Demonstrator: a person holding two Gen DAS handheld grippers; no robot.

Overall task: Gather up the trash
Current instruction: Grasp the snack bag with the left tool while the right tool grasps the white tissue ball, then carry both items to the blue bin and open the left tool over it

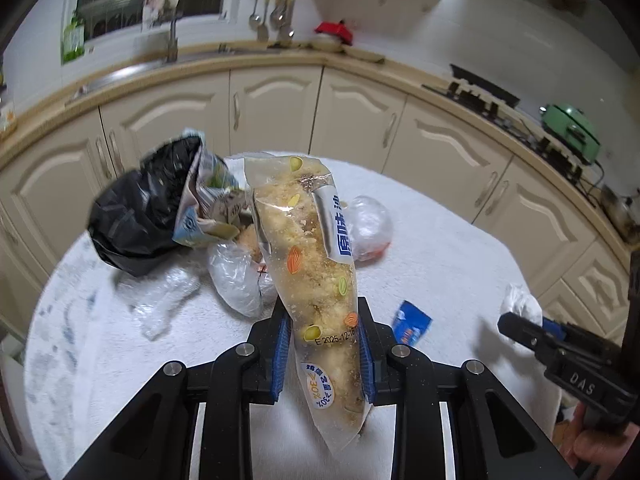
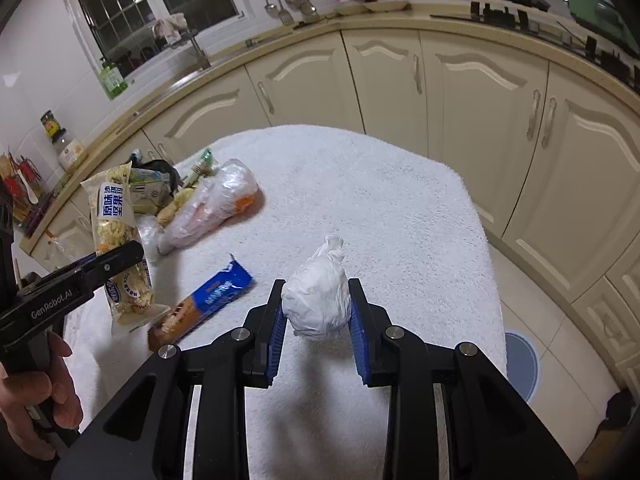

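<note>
My left gripper [image 1: 323, 344] is shut on a clear snack wrapper [image 1: 308, 248] with crumbs inside, held upright above the white-towelled table [image 1: 440, 240]; it also shows in the right wrist view [image 2: 118, 240]. A black trash bag [image 1: 140, 216] stands open at the table's far left with a torn packet [image 1: 208, 200] at its mouth. My right gripper [image 2: 316, 312] is shut on a white tied plastic bundle [image 2: 318, 300], lifted above the table. A blue biscuit wrapper [image 2: 204, 300] lies on the towel between the grippers.
Two clear knotted plastic bags [image 1: 368, 224] [image 1: 236, 276] and a crumpled clear film [image 1: 160, 304] lie near the trash bag. Cream kitchen cabinets [image 2: 480, 92] curve behind the table. A stove [image 1: 480, 96] and a green pot [image 1: 572, 128] are on the counter at right.
</note>
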